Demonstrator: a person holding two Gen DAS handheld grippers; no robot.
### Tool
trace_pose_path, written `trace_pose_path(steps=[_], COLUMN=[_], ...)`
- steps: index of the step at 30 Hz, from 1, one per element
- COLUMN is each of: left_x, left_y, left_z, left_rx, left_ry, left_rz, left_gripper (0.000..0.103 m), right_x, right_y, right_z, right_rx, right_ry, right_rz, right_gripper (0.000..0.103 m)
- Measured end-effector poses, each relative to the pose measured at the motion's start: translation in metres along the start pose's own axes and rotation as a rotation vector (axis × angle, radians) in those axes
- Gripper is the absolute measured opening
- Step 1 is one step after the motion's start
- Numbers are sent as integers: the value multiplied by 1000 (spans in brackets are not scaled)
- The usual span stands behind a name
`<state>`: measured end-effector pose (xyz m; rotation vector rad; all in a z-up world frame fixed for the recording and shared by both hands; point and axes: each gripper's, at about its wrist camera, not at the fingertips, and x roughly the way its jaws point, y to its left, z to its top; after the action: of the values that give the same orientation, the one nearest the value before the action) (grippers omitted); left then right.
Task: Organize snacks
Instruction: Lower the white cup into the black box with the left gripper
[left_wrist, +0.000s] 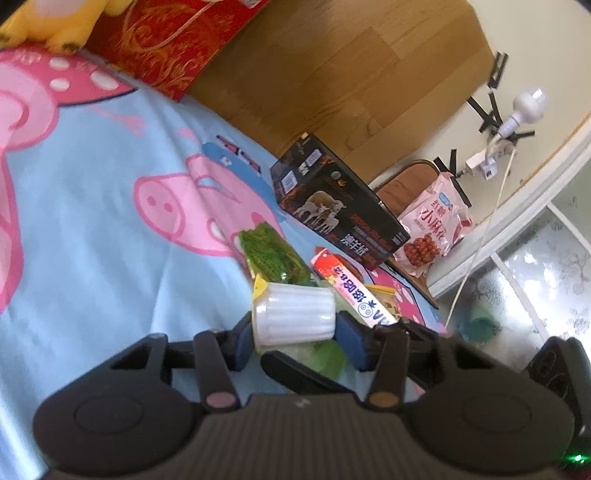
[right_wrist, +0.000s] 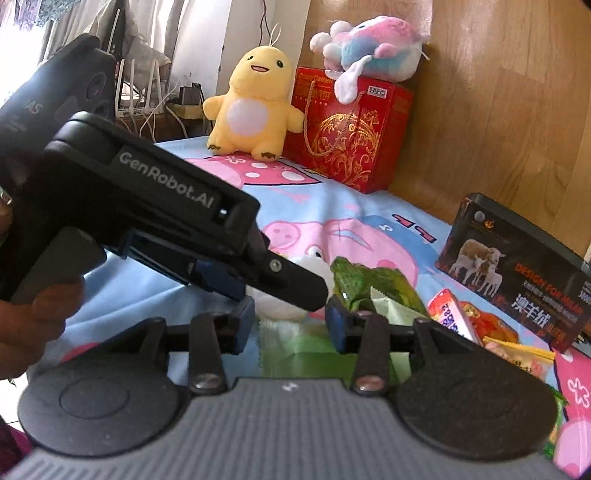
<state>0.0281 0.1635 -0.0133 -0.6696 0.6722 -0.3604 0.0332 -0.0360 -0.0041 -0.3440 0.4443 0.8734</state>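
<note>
Here the left gripper (left_wrist: 294, 325) pinches a white ribbed jelly cup (left_wrist: 293, 314) between its pads, just short of the snack pile (left_wrist: 275, 256). The right gripper (right_wrist: 290, 325) hangs half-open and empty behind it. Next comes carrying the cup somewhere sensible.

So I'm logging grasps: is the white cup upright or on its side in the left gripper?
On its side. The ribbed cup lies sideways between the left gripper's blue pads.

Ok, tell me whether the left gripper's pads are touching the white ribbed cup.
Touching. The left wrist view shows the left gripper with a blue pad pressed against each side of the white ribbed cup, no gap visible.
</note>
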Motion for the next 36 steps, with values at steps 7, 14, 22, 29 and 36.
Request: trace_pose_path(steps=[7,14,22,29,36], left_x=[5,10,72,154,95], left_y=[-16,-41,-108,-126,-84], left_z=[2,23,84,135,108], left_rx=[59,129,328,381,278], left_ry=[7,-17,-33,-49,-67], left_rz=[8,34,-4,87,30], left_gripper=[48,47,48,63,66], right_x=[-10,-17,-24,8,-15], right_y=[-7,-14,-68,-163,-169], right_z=[-4,2,28,65,44], right_rx=[10,32,102,295,425], right_ry=[-21,-71,-158,-88,-95], right_rz=[-27,-57,-217,-280,-219], right_gripper=[49,39,39,49,49])
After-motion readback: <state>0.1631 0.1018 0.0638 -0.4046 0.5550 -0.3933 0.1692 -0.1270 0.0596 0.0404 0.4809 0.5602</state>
